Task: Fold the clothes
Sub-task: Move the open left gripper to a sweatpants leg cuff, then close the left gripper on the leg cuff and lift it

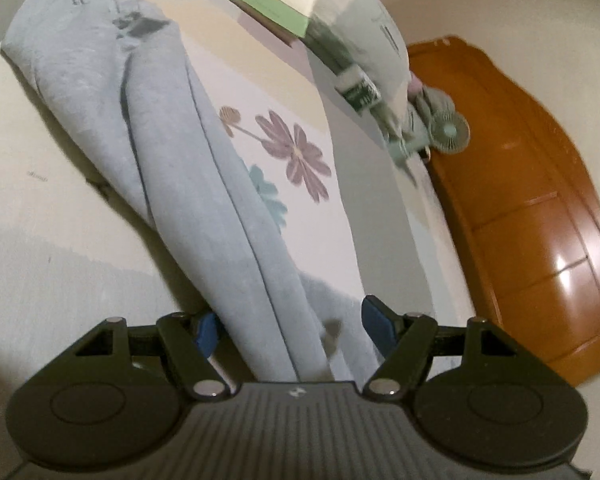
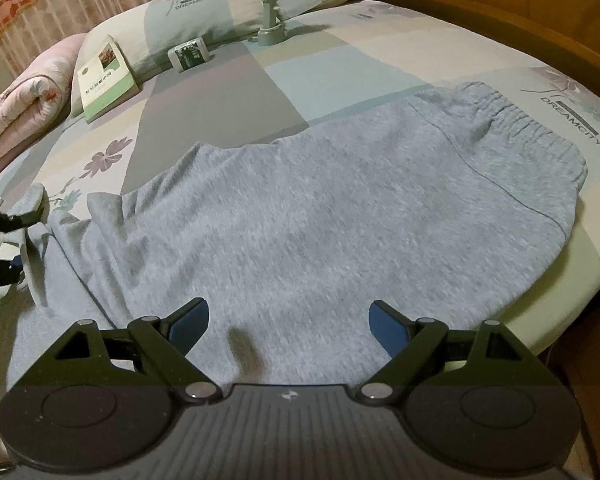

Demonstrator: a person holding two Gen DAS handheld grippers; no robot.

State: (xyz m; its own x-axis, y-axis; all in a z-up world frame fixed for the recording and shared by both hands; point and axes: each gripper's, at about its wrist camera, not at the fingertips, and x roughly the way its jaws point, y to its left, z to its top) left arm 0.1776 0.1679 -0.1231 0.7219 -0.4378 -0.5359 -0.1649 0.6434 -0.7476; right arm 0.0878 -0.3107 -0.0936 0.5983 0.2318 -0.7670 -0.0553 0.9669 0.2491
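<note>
Grey sweatpants point(image 2: 340, 208) lie flat on the patterned bed sheet point(image 2: 340, 64), with the elastic waistband point(image 2: 512, 128) at the right. My right gripper point(image 2: 288, 320) hovers open just over the seat of the sweatpants, with nothing between its blue pads. In the left wrist view a bunched trouser leg point(image 1: 204, 184) runs away from the camera. It passes between the spread fingers of my left gripper point(image 1: 292, 328), which stands open. In the right wrist view the left gripper point(image 2: 0, 228) shows at the far left edge, with the leg end draped by it.
A green book point(image 2: 104, 76), a small box point(image 2: 190, 56) and a green desk fan point(image 2: 272, 4) sit near the pillows point(image 2: 204, 12) at the head. A rolled pink quilt point(image 2: 24, 96) lies far left. The wooden bed frame point(image 2: 540, 28) curves round the right side.
</note>
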